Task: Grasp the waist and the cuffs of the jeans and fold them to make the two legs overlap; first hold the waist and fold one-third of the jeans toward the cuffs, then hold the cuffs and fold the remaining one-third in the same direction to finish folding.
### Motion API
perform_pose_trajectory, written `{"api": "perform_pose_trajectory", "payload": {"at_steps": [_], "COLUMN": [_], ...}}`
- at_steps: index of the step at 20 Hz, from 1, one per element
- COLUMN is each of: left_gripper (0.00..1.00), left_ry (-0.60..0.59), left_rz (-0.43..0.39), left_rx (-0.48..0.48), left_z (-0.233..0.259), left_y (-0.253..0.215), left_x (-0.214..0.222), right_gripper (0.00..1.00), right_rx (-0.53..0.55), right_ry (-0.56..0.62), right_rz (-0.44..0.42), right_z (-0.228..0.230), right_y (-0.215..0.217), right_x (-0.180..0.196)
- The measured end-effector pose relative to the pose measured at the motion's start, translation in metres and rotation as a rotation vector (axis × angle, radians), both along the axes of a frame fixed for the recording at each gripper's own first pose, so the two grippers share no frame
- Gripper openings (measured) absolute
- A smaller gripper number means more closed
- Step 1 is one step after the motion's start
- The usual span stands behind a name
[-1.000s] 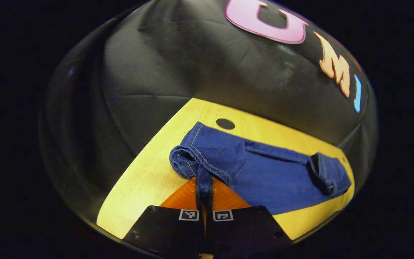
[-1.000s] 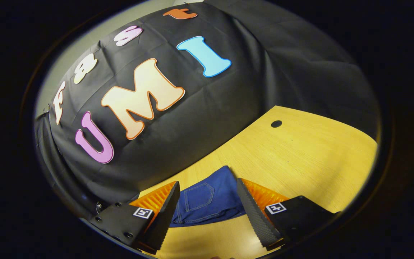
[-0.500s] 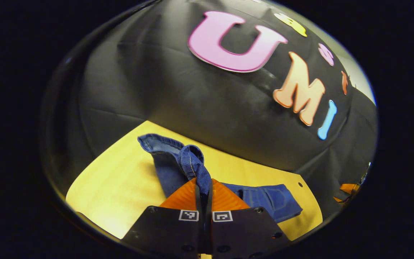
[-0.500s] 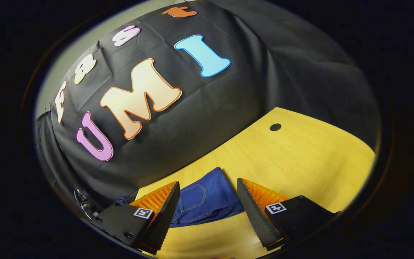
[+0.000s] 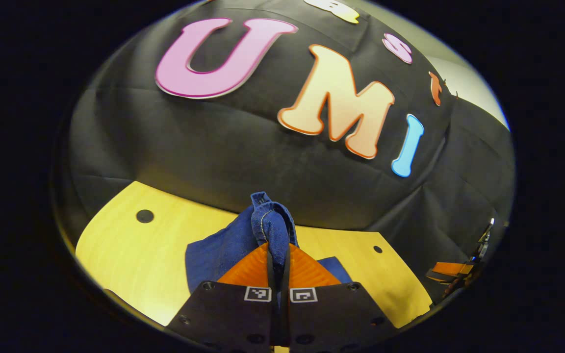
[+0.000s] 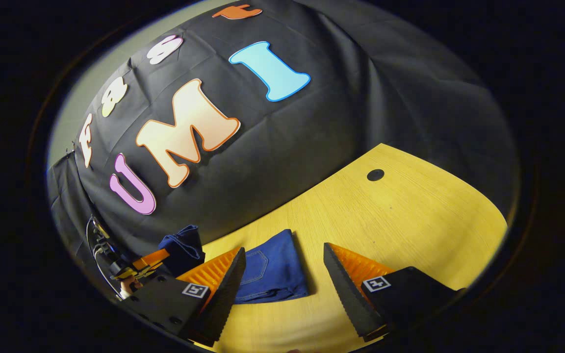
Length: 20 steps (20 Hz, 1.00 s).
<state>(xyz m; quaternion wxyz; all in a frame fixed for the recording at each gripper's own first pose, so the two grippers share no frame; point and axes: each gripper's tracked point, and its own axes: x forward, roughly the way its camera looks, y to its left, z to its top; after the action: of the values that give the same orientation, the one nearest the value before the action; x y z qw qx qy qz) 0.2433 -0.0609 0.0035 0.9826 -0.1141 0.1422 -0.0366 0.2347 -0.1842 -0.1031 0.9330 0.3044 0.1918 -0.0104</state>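
Note:
The dark blue jeans (image 5: 223, 252) lie on the yellow wooden table (image 5: 130, 260). My left gripper (image 5: 277, 262) is shut on the bunched cuff end (image 5: 270, 225), which stands lifted above the cloth below it. In the right gripper view the folded waist part with a back pocket (image 6: 270, 269) lies flat between the fingers of my open right gripper (image 6: 282, 274), which touches nothing. At the left of that view the left gripper (image 6: 152, 259) shows, holding the lifted denim (image 6: 182, 247). The right gripper (image 5: 451, 272) appears far off at the right of the left gripper view.
The table has round black grommet holes (image 5: 144, 215) (image 6: 375, 174) and a smaller hole (image 5: 377, 249). The black cloth wall (image 6: 287, 147) hangs close behind the table's far edge. Bare tabletop (image 6: 410, 220) stretches to the right of the jeans in the right gripper view.
The left gripper has lifted the cuff end and swung it toward the waist, so the denim now piles under it. It came into the right gripper view. The right gripper stayed open and nearly still.

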Motion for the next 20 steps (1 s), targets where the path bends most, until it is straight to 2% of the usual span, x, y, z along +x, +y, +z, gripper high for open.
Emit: {"api": "perform_pose_trajectory", "payload": {"at_steps": [5, 6, 7, 9, 12, 13, 14, 16, 17, 18, 20], "left_gripper": [0.0, 0.0, 0.0, 0.0, 0.0, 0.0, 0.0, 0.0, 0.01, 0.01, 0.05], "left_ry": [0.024, 0.041, 0.061, 0.105, 0.167, 0.189, 0.206, 0.228, 0.238, 0.251, 0.271], "left_rz": [-0.059, -0.068, -0.072, -0.075, -0.081, -0.083, -0.083, -0.069, -0.065, -0.062, -0.075], "left_rx": [0.077, 0.094, 0.116, 0.171, 0.237, 0.254, 0.27, 0.297, 0.314, 0.335, 0.381], "left_z": [-0.004, -0.011, -0.019, -0.038, -0.072, -0.084, -0.096, -0.116, -0.126, -0.136, -0.151], "left_y": [-0.07, -0.08, -0.088, -0.1, -0.115, -0.119, -0.124, -0.129, -0.132, -0.134, -0.139], "left_x": [0.031, 0.036, 0.039, 0.04, 0.033, 0.028, 0.024, 0.018, 0.014, 0.01, 0.004], "right_gripper": [0.93, 0.93, 0.98, 0.98, 0.98, 0.93, 0.98, 0.98, 0.93, 0.98, 0.98], "right_rx": [-0.01, -0.022, -0.034, -0.058, -0.082, -0.09, -0.098, -0.118, -0.129, -0.142, -0.155], "right_ry": [0.006, 0.011, 0.015, 0.025, 0.039, 0.044, 0.047, 0.052, 0.059, 0.067, 0.075], "right_rz": [0.016, 0.017, 0.018, 0.025, 0.049, 0.059, 0.068, 0.083, 0.092, 0.098, 0.112], "right_z": [-0.014, -0.017, -0.021, -0.025, -0.032, -0.034, -0.036, -0.039, -0.042, -0.045, -0.047], "right_y": [-0.035, -0.042, -0.047, -0.054, -0.056, -0.055, -0.054, -0.052, -0.05, -0.048, -0.044], "right_x": [-0.005, -0.006, -0.008, -0.01, -0.015, -0.016, -0.017, -0.019, -0.02, -0.022, -0.022]}}
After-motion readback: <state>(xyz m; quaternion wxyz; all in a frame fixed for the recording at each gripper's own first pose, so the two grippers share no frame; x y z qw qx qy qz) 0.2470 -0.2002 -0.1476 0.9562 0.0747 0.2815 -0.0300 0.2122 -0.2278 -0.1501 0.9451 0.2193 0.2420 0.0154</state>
